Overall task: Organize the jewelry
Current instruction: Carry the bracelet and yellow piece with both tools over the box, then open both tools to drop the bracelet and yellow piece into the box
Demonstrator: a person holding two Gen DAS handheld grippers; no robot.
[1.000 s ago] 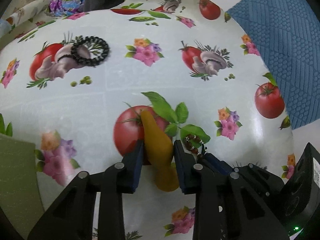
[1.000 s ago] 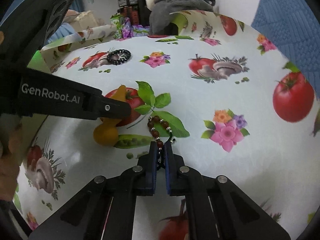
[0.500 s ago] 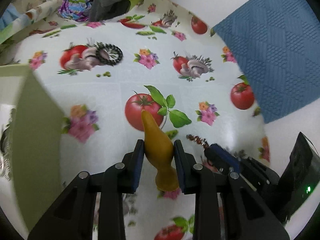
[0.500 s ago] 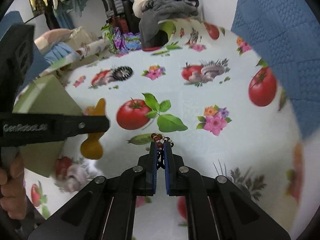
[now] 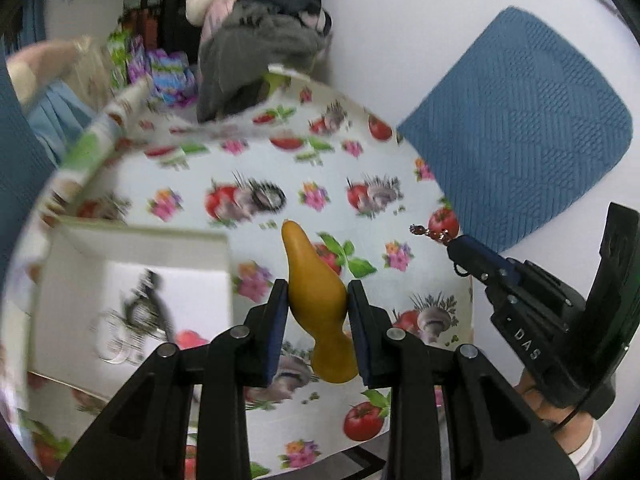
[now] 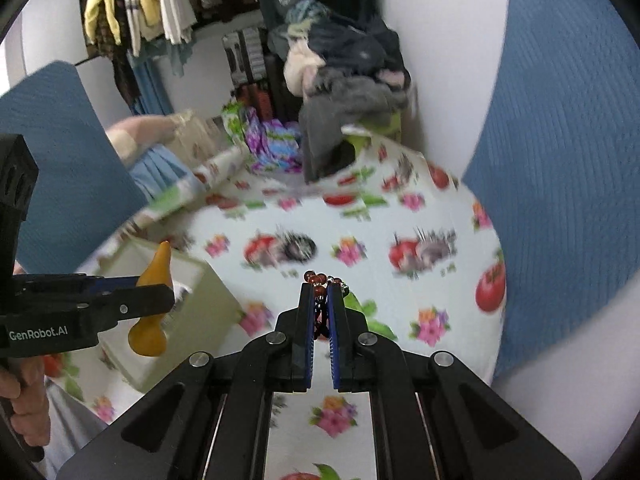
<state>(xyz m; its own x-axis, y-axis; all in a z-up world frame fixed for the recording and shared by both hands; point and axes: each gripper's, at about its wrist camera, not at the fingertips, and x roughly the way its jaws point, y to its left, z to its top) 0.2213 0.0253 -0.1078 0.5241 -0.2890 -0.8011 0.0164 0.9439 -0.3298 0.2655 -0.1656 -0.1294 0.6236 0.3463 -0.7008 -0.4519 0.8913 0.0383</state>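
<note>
Blurred jewelry (image 5: 134,322) in the open box (image 5: 132,242); left jaws gripping yellow pendant (image 5: 316,296) (right: bead bracelet (image 6: 324,280)).

"GenRobot.AI" stands in white letters on the black side of the left gripper (image 6: 154,300), at the left in the right wrist view. "DAS" is readable on the right gripper's (image 5: 454,242) black body.

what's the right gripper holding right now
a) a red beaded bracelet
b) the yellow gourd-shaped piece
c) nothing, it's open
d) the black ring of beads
a: the right gripper is shut on the red beaded bracelet, whose beads stick out past its fingertips, while the yellow gourd-shaped piece sits in the left gripper.
</note>
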